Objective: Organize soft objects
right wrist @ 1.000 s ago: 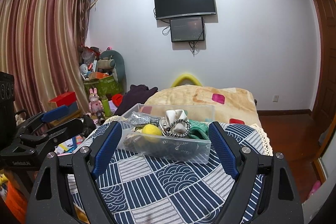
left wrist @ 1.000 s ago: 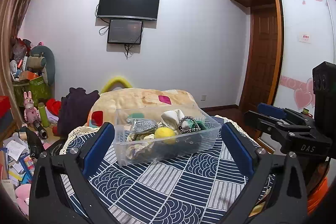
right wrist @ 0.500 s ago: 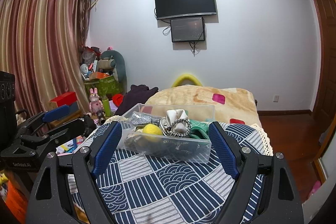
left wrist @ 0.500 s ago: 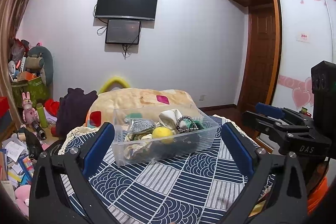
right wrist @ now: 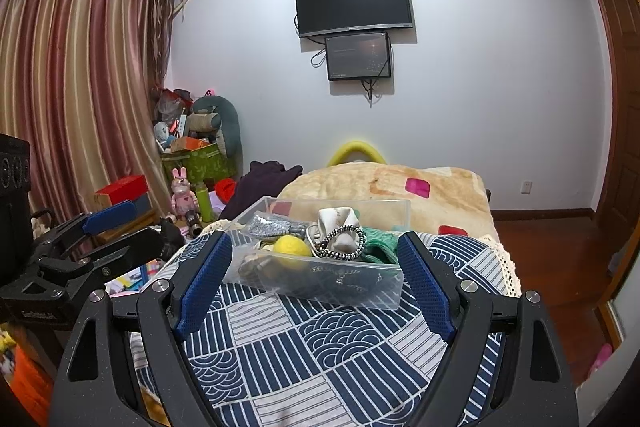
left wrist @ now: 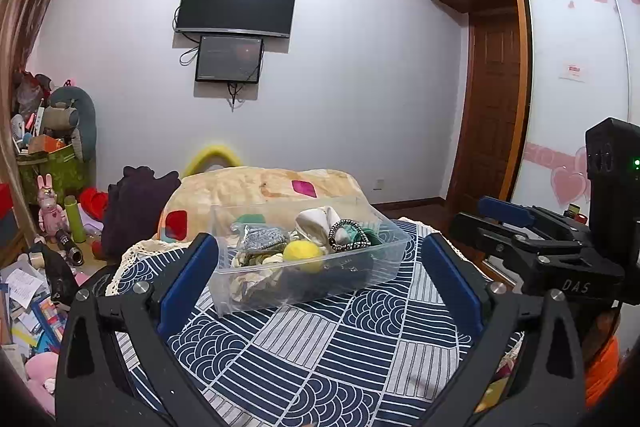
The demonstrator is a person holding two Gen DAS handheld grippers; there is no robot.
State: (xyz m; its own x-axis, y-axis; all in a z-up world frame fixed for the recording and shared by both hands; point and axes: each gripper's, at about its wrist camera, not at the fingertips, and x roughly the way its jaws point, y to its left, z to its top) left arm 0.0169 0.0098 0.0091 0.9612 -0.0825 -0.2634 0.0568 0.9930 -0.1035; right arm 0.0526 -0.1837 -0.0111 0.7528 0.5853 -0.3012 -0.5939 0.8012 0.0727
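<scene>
Our left gripper [left wrist: 320, 267] is spread wide, holding nothing. Clear bin [left wrist: 384, 263] sits ahead on the patterned cloth [left wrist: 320, 351], full of soft items. Yellow ball [left wrist: 303, 254] looks light and squashy; we'd pinch across its middle. Right gripper [right wrist: 314, 277] likewise wide, empty.

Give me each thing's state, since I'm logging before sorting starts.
Left gripper: open, empty.
Right gripper: open, empty.
Bin: lidless, filled, on the cloth.
Ball: in the bin.
TV: off.
Door: shut.
</scene>
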